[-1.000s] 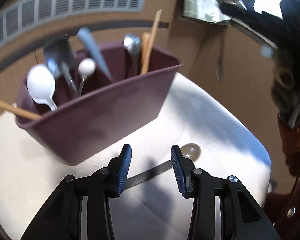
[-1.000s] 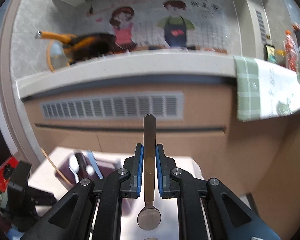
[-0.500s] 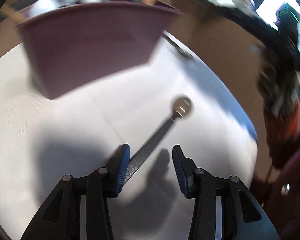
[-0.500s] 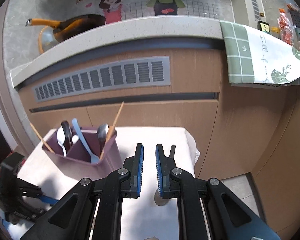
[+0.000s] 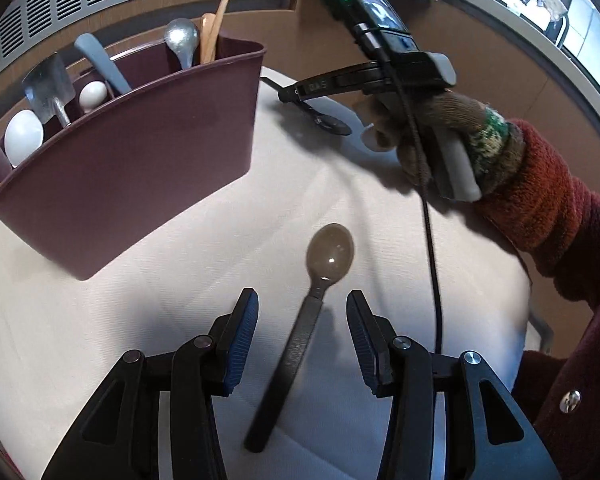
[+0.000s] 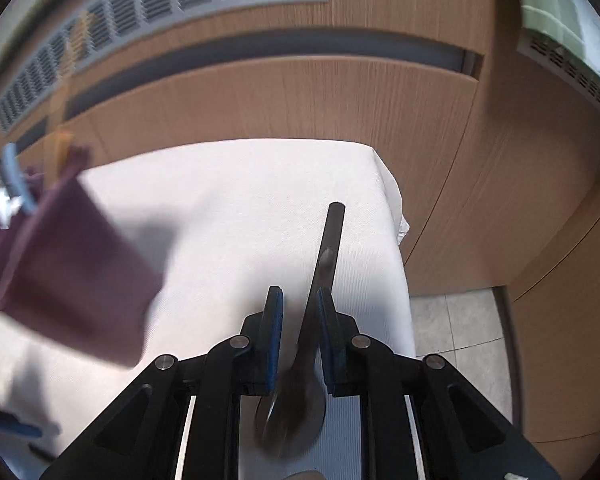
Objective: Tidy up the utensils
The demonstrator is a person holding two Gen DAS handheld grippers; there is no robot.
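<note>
Left wrist view: a dark spoon (image 5: 300, 328) lies flat on the white surface (image 5: 180, 280), its long axis running from the handle end near the camera up and slightly right to the brown bowl; the handle lies between the blue pads of the left hand-held gripper (image 5: 302, 320), whose jaws stand apart and do not touch it; behind and to the left stands the maroon caddy (image 5: 140, 152), holding white spoons, a metal spoon, a blue handle and wooden sticks upright or leaning; at upper right a gloved hand (image 5: 440, 140) holds the right hand-held gripper low over a second spoon (image 5: 320, 118) near the surface's far edge.

Right wrist view, blurred: that second spoon (image 6: 324, 272) points its handle away from the camera and its bowl towards it, long axis nearly along the fingers; the right hand-held gripper (image 6: 300, 308) has its jaws opening with the spoon between them, the handle against the right pad, clear of the left; the caddy (image 6: 72, 268) sits at left.
</note>
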